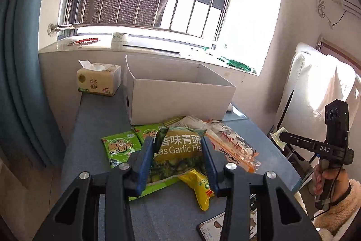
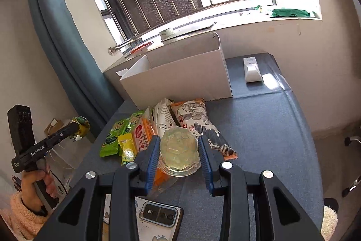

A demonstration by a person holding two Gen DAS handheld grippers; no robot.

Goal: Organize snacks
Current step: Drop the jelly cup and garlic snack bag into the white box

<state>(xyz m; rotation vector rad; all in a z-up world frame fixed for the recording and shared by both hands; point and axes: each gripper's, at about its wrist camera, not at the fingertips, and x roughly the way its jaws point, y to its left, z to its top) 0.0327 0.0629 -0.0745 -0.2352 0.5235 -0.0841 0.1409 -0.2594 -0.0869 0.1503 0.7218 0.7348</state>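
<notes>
My left gripper (image 1: 178, 143) is shut on a green garlic pea bag (image 1: 178, 150) and holds it above the snack pile; it also shows in the right wrist view (image 2: 80, 125). My right gripper (image 2: 179, 146) is shut on a clear jelly cup (image 2: 179, 150), lifted over the pile; it also shows in the left wrist view (image 1: 278, 136). On the grey-blue table (image 2: 270, 128) lie green packets (image 1: 119, 146), a yellow packet (image 1: 200, 191), and orange-and-white packets (image 1: 232, 146). An open white cardboard box (image 1: 178, 92) stands behind the pile.
A tissue pack (image 1: 99, 80) stands left of the box. A white device (image 2: 251, 69) lies right of the box. A phone (image 2: 158, 218) lies at the table's near edge. A windowsill and window bars are behind; a blue curtain hangs at left.
</notes>
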